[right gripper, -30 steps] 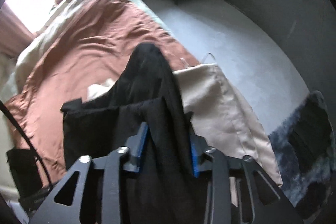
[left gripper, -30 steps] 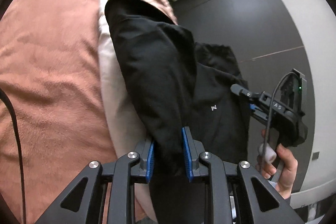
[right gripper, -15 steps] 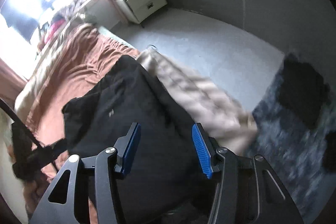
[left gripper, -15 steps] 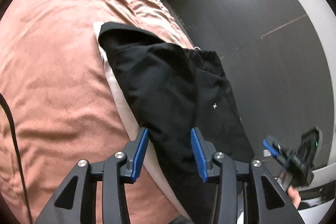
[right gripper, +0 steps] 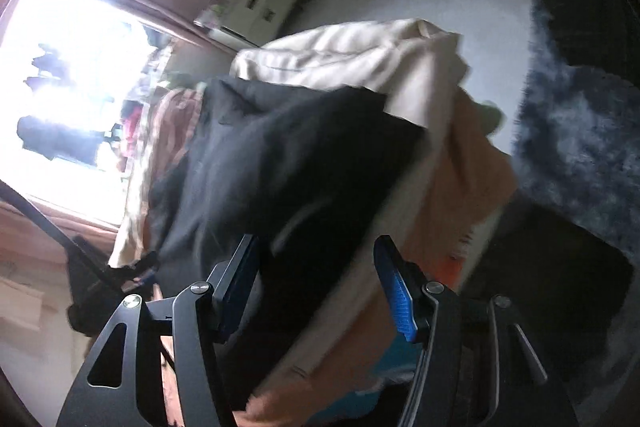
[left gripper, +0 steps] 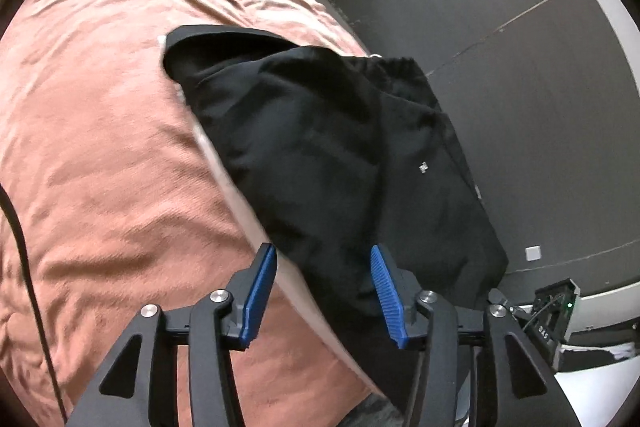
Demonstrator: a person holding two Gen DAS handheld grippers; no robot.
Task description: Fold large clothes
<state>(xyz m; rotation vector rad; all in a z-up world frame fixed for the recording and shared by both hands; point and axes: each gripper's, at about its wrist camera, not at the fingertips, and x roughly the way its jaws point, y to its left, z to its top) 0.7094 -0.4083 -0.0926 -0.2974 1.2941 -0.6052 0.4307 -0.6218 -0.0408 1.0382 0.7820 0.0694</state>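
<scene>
A: Where is the black garment (left gripper: 340,155) now?

B: On the bed (left gripper: 100,147), at its floor-side edge, lying on a cream cloth (right gripper: 360,55) and partly hanging over the side. It looks folded over on itself.

A: And the claws?

B: The left claw (left gripper: 322,291) has just been opening; its blue pads stand apart with the garment's near end between them, not pinched. The right claw (right gripper: 316,287) is open too, and has been widening, with the dark fabric under it; that view is blurred.

A: How will it handle?

B: Soft, limp and light, I'd judge, a thick knit that sags and slides off the bed edge. Best to take it by its corners or along a fold, both layers together.
</scene>
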